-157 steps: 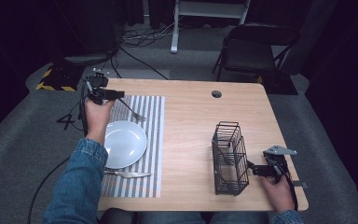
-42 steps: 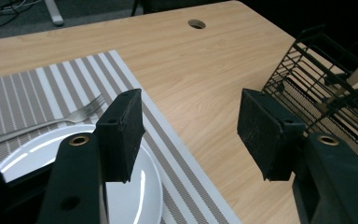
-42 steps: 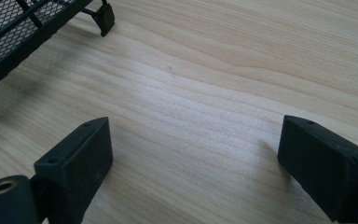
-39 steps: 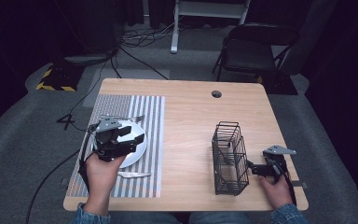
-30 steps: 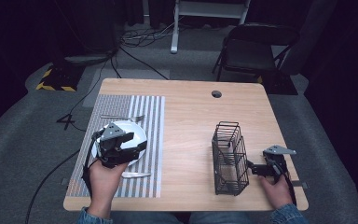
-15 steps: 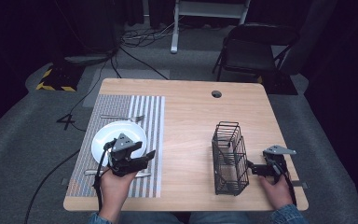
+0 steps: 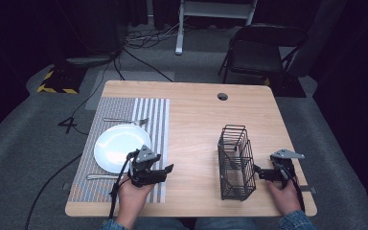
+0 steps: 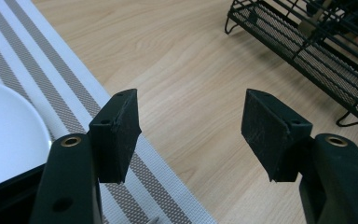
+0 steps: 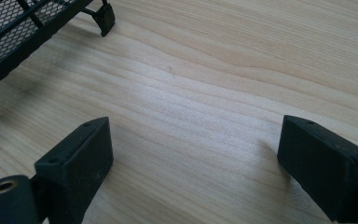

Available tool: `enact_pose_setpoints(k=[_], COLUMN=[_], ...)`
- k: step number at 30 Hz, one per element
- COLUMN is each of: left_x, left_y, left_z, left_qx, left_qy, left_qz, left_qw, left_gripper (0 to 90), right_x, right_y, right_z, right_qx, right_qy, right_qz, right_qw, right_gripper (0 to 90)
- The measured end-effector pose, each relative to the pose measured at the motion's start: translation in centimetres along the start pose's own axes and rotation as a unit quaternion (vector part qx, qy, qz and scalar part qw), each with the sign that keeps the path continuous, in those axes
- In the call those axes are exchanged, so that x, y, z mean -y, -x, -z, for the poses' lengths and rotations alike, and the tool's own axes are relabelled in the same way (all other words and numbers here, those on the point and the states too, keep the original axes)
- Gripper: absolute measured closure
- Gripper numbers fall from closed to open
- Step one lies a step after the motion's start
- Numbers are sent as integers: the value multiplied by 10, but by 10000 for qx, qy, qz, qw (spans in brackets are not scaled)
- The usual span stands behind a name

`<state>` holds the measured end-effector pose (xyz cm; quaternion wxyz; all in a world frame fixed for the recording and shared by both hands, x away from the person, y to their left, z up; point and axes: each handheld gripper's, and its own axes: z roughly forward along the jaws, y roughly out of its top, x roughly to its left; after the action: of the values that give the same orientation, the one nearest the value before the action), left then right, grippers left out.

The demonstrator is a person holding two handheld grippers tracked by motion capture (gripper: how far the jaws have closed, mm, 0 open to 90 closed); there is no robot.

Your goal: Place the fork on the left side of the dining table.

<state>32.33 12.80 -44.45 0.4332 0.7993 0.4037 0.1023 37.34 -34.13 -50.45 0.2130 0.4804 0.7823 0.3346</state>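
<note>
Two tools hover spread and empty: left tool (image 7: 165, 171) just right of one knife (image 7: 100, 177) beside one plate (image 7: 120, 152); right tool (image 7: 260, 173) touching one wire basket (image 7: 235, 163). One fork (image 7: 124, 120) lies beyond.

One white plate (image 7: 117, 152), one fork (image 7: 124, 120) at the striped placemat's (image 7: 151, 115) far edge, one utensil (image 7: 98, 177) (kind unclear) at its near edge, one black wire basket (image 7: 235, 163), two handheld grippers, one folding chair (image 7: 261, 50) beyond the table's (image 7: 196, 110) far edge
</note>
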Motion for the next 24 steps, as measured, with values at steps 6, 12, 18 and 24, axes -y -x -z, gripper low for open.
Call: enact_pose_setpoints(k=[6,12,18,24], left_x=[4,8,10,12], left_y=[7,6,12,23], left_z=[-16,-29,-38,-47], left_qx=[125,166,191,263], left_qy=[-239,-543,-717,-787], left_qz=[-108,-194,-307,-532], left_qw=[9996,9982,9968,9951], left_gripper=[373,372,372,373], right_x=[0,0,0,0], right_y=[0,0,0,0], right_z=[0,0,0,0], right_qx=[0,2,1,0], right_qy=[0,-1,1,0], right_qz=[1,3,2,-2], right_qw=[10000,10000,10000,10000], right_gripper=[102,103,103,103])
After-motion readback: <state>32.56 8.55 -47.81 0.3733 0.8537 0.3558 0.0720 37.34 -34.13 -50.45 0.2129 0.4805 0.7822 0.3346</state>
